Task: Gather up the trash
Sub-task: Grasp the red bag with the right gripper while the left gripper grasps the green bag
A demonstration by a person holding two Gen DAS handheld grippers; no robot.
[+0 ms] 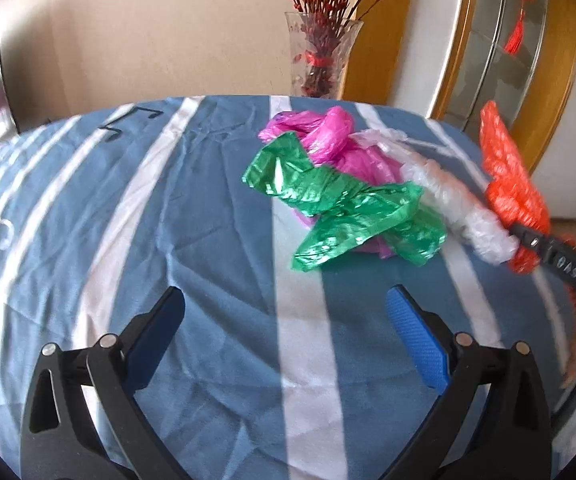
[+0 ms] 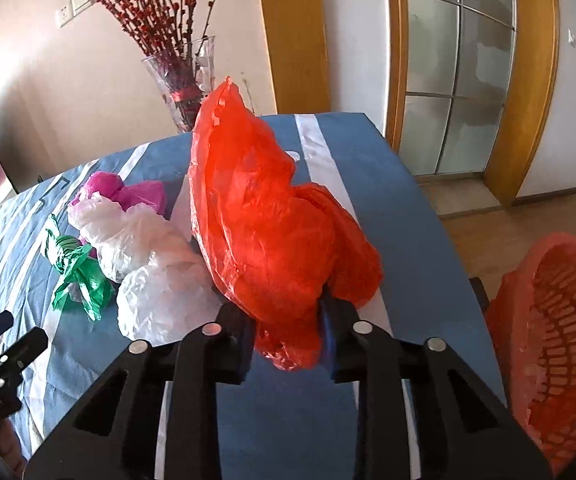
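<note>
Red plastic bag [image 2: 272, 220] pinched tight in right gripper [image 2: 288, 344]; thin, may slip before basket [image 2: 560, 344] at right. Left gripper [image 1: 284, 320] wide open, holding nothing.

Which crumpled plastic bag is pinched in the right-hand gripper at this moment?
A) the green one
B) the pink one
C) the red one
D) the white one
C: in the right wrist view the right gripper is closed on the red bag, while the green bag, pink bag and white bag lie on the striped cloth.
</note>
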